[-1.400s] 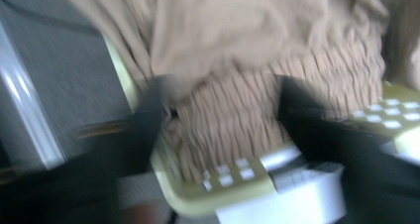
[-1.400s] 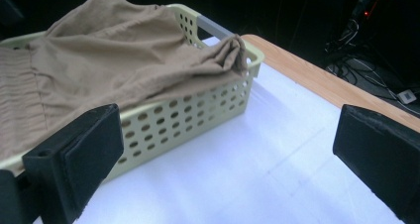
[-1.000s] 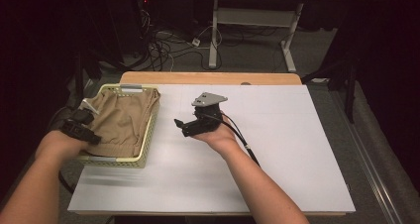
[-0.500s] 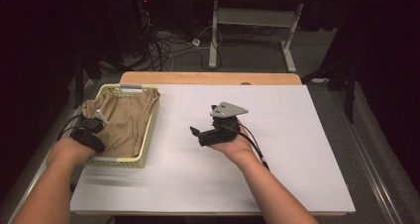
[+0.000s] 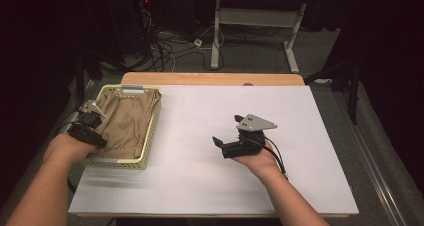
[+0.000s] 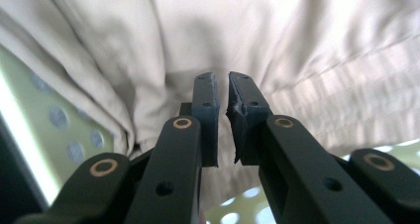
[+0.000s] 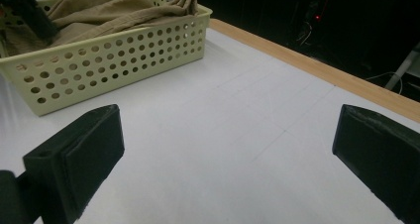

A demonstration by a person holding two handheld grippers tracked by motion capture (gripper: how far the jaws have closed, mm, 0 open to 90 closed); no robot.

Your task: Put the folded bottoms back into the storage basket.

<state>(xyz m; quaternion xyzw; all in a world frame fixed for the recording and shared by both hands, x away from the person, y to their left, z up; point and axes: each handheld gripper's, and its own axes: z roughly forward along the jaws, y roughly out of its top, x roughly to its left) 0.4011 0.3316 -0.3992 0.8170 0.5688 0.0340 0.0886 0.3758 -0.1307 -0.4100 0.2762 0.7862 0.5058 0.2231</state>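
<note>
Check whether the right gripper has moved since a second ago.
Yes. The right gripper has moved away from the basket, toward the person's side and the table's right half, jaws open over bare surface.

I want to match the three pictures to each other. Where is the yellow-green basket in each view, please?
High view: the basket stands at the left of the table, with tan cloth inside.
Left gripper view: its perforated wall shows at the lower left, beside the cloth.
Right gripper view: the basket is at the upper left.
Shared landmark: the tan cloth in the basket.
</note>
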